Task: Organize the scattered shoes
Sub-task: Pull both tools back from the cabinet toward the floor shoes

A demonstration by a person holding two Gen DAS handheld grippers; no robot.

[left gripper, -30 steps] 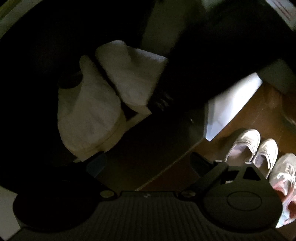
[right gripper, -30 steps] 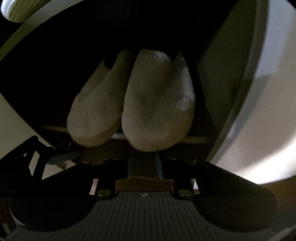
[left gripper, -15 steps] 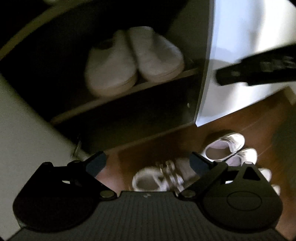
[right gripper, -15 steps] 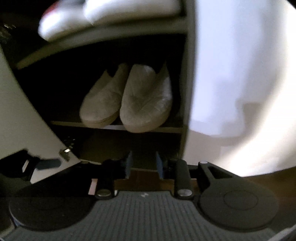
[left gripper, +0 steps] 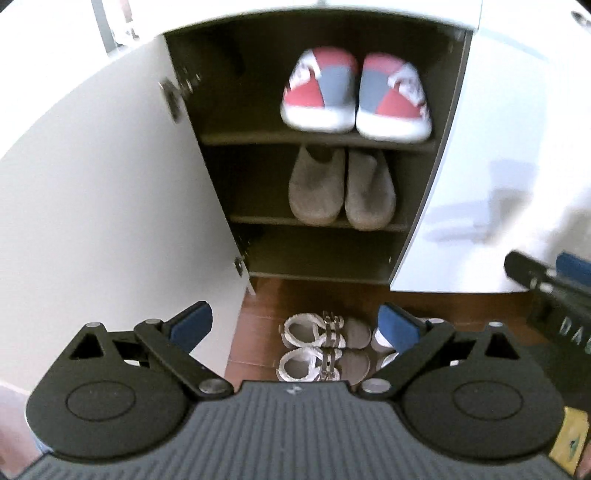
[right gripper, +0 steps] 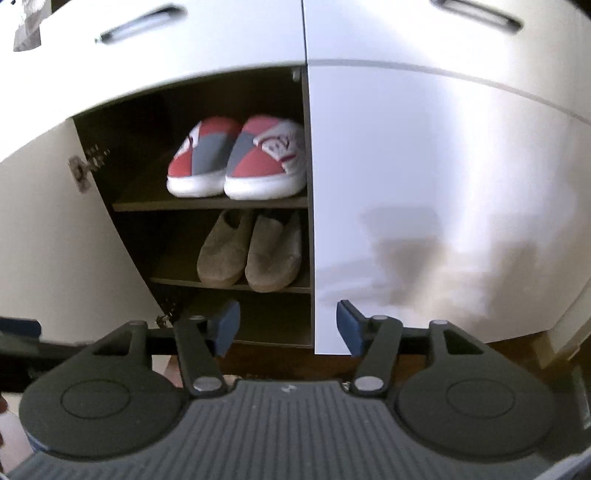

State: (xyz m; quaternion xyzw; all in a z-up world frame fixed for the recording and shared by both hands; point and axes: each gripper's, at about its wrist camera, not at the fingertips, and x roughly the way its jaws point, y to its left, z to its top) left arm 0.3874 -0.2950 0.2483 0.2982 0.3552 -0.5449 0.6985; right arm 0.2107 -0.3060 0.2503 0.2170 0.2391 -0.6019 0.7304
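Observation:
A pair of grey slip-on shoes (left gripper: 341, 190) (right gripper: 251, 251) stands on the middle shelf of an open shoe cabinet (left gripper: 321, 273). Red, grey and white slippers (left gripper: 356, 94) (right gripper: 238, 158) occupy the shelf above. On the wooden floor in front lies a pair of white sandals (left gripper: 325, 349), with another white shoe (left gripper: 384, 338) partly hidden behind a finger. My left gripper (left gripper: 295, 325) hangs open above the sandals, empty. My right gripper (right gripper: 288, 326), well back from the cabinet, has its jaws opening with nothing between them.
The cabinet's left door (left gripper: 122, 177) stands swung open; the right door (right gripper: 424, 203) is closed. The bottom shelf (left gripper: 321, 253) holds nothing. Drawers with handles (right gripper: 140, 24) sit above. The other gripper's black body (left gripper: 546, 284) shows at the right edge of the left wrist view.
Both grippers have pulled back and risen out of the dark cabinet, leaving the grey shoes on the middle shelf. The right jaws have spread from nearly closed to apart.

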